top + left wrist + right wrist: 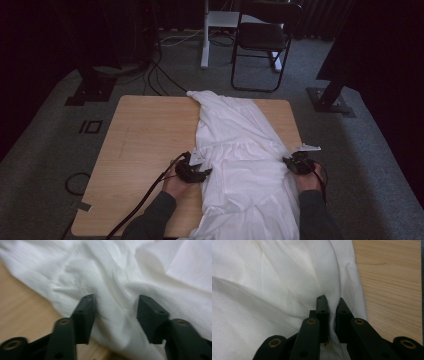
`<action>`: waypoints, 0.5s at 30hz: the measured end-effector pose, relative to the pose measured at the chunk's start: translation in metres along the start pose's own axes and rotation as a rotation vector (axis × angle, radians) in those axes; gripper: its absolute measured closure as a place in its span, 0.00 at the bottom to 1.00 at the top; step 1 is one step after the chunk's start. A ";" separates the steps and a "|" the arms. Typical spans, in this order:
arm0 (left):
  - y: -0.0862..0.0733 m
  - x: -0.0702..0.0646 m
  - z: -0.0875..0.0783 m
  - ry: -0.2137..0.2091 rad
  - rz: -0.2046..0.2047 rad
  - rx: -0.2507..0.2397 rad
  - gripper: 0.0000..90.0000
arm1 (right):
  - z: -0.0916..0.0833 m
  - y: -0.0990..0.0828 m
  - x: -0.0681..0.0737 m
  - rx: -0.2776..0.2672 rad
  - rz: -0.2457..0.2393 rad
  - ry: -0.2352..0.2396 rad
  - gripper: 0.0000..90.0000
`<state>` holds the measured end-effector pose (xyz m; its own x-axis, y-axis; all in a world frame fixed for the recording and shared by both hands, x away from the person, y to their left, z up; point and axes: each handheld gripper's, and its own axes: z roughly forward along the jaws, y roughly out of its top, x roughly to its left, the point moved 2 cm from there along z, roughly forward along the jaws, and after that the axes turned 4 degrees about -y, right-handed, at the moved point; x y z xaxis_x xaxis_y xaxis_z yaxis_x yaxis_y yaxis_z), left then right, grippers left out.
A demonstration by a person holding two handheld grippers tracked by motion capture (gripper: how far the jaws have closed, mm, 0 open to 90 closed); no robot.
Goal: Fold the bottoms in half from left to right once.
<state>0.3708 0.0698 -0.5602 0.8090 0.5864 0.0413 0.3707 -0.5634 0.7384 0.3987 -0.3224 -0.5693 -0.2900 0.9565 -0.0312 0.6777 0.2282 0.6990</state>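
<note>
Across the wooden tabletop (145, 135) a white garment (235, 150) lies half-spread, its right edge already pinched in the narrow jaws of the right gripper (331, 305), while the left gripper (115, 315) straddles a fold with jaws apart, so smoothing or folding remains.

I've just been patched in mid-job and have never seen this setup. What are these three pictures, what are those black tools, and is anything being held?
No robot here: a person holds a two-jaw tool in each hand. The high view looks down on a wooden table from their side; the other two pictures come from cameras riding on each tool, looking along its black jaws. A white garment lies lengthwise along the table's right half, hanging over the near edge. The right gripper is clamped on a fold at the garment's right edge. The left gripper is at the left edge; a ridge of cloth lies between its jaws, which stand apart and do not press on it.
</note>
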 end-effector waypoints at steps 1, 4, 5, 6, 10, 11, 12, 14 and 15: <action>-0.004 0.001 0.006 0.005 -0.016 0.051 0.76 | 0.000 0.000 0.002 0.005 0.010 0.020 0.93; -0.004 0.010 0.002 0.052 -0.009 0.097 0.93 | -0.002 -0.001 0.009 0.012 -0.002 0.050 0.93; -0.005 0.014 0.001 0.061 -0.009 0.104 0.95 | -0.002 -0.001 0.014 0.016 -0.012 0.057 0.93; -0.005 0.014 0.001 0.061 -0.009 0.104 0.95 | -0.002 -0.001 0.014 0.016 -0.012 0.057 0.93; -0.007 0.038 -0.005 0.155 -0.017 0.145 0.97 | 0.000 0.002 0.030 0.020 -0.031 0.107 0.91; -0.010 0.056 -0.007 0.212 -0.048 0.154 0.97 | 0.003 0.006 0.042 0.021 -0.050 0.136 0.89; -0.010 0.056 -0.007 0.212 -0.048 0.154 0.97 | 0.003 0.006 0.042 0.021 -0.050 0.136 0.89; -0.015 0.085 -0.013 0.270 -0.133 0.152 0.97 | 0.008 0.013 0.054 0.023 -0.087 0.138 0.86; -0.017 0.095 -0.015 0.277 -0.171 0.142 0.98 | 0.013 0.019 0.061 0.019 -0.103 0.135 0.87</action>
<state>0.4345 0.1433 -0.5591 0.5824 0.8038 0.1211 0.5653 -0.5076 0.6502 0.4027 -0.2578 -0.5669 -0.4463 0.8949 -0.0049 0.6521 0.3289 0.6831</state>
